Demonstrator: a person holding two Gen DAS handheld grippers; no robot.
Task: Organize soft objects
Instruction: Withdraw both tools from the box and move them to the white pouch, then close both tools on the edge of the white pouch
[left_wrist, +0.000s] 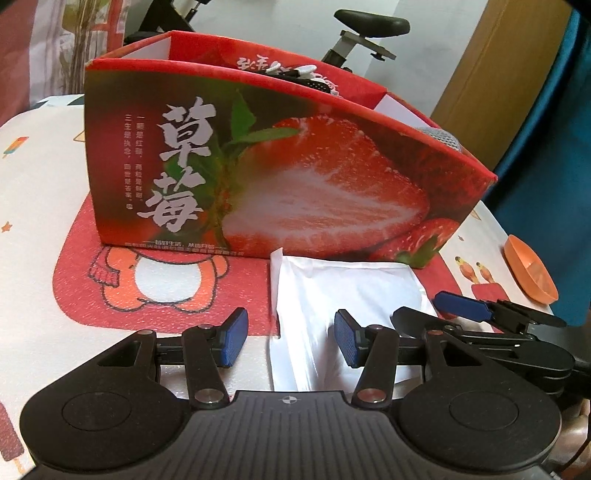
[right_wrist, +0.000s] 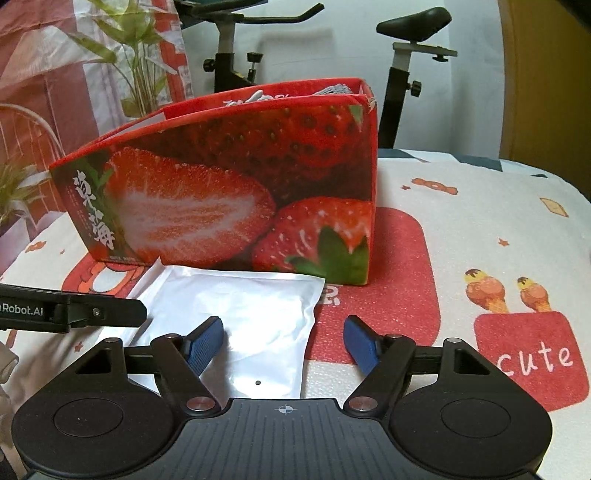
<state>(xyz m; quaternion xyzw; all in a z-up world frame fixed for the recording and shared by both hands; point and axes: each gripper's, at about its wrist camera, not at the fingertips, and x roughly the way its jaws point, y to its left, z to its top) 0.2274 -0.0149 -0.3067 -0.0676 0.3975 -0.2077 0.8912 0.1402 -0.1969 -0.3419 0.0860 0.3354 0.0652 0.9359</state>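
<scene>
My left gripper (left_wrist: 291, 341) was low over the near left edge of the white bag (left_wrist: 343, 295). Its blue pads stood apart, one on each side of that edge, not pressing it. My right gripper (right_wrist: 284, 345) was low over the bag's right edge, jaws apart too, and held nothing. The bag lay flat on the red mat (left_wrist: 166, 295), just in front of the strawberry box (left_wrist: 277, 177). Soft gray and white things poked out of the box top. An orange dish (left_wrist: 532, 271) sat off to the right. An exercise bike (right_wrist: 402, 55) stood behind the table.
</scene>
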